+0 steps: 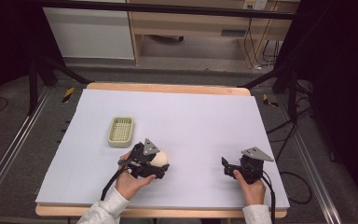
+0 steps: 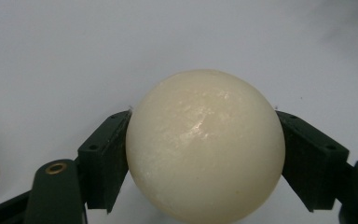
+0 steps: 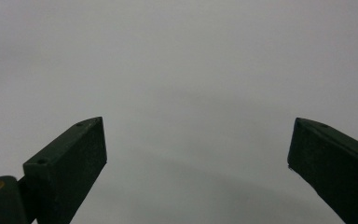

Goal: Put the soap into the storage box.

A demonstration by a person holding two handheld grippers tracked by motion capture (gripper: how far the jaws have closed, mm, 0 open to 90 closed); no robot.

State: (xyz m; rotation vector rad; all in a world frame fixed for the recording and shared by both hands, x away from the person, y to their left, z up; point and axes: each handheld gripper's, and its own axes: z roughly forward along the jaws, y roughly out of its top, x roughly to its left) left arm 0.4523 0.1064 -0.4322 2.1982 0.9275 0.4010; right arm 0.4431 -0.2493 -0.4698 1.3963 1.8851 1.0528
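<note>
Cream ball (image 2: 204,145) sits clamped between my left gripper (image 1: 154,167) jaws, lower middle of the frame over the tabletop (image 1: 196,121). Right gripper (image 1: 228,168) jaws spread wide, holding nothing. Green basket (image 1: 121,131) just up-left.

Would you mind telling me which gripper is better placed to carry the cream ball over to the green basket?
Left. The left gripper already clamps the cream ball and sits just below the green basket; the right gripper is open, empty and farther away.
</note>
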